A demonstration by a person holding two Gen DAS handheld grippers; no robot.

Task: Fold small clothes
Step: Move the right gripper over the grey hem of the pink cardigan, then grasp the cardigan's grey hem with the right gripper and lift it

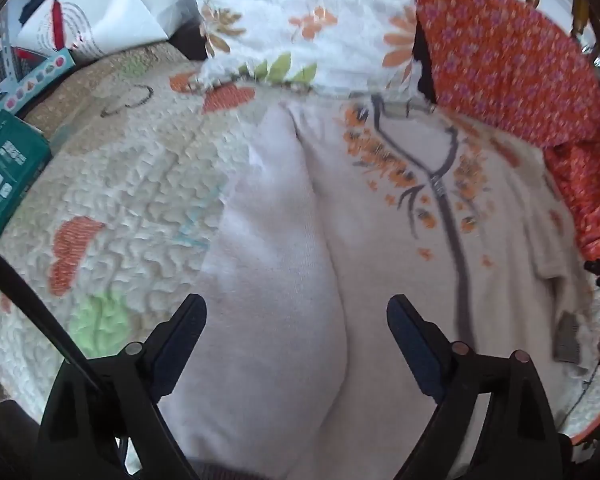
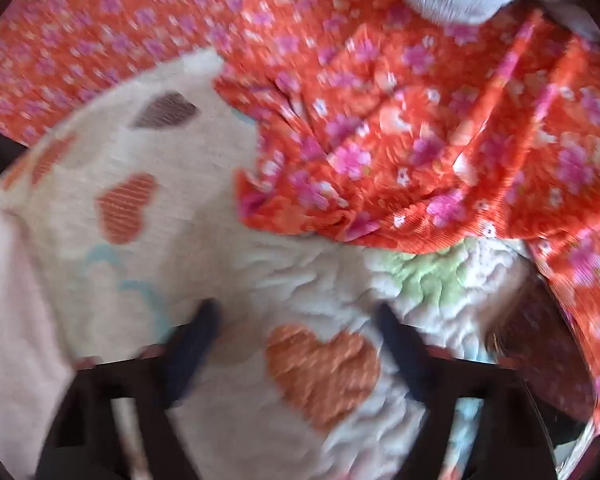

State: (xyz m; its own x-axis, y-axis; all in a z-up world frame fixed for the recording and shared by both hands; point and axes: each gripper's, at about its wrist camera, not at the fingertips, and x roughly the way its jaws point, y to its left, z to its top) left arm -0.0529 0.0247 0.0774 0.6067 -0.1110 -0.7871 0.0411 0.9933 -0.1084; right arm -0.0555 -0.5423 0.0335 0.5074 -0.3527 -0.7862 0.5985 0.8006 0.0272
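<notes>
Black, wedge-shaped fingers of the left claw (image 1: 296, 320) fill the bottom of the left wrist view, spread wide and released, with nothing pressed between them. Between and beyond them lies the pale pink garment (image 1: 284, 264), a soft knit with a long rounded fold running up the middle of the frame; to the right its front shows an orange-leaved tree print with a grey trunk. It rests on a quilted cover (image 1: 140, 184), cream, puckered into small ridges and sewn with orange hearts and a green patch. At upper centre sits a white floral fabric (image 1: 300, 20), at upper right an orange cloth (image 1: 512, 64) dotted with pink flowers, at the far left edge a teal box (image 1: 8, 168).

Blur softens the right wrist view. The right claw (image 2: 296, 320) stands released too, its 2 dark fingers apart above the quilted cover (image 2: 260, 248), an orange heart between them. The ribbed orange cloth (image 2: 420, 140) lies crumpled across the upper right, and the pale pink garment (image 2: 16, 300) reaches in at the lower left edge, apart from the fingers.
</notes>
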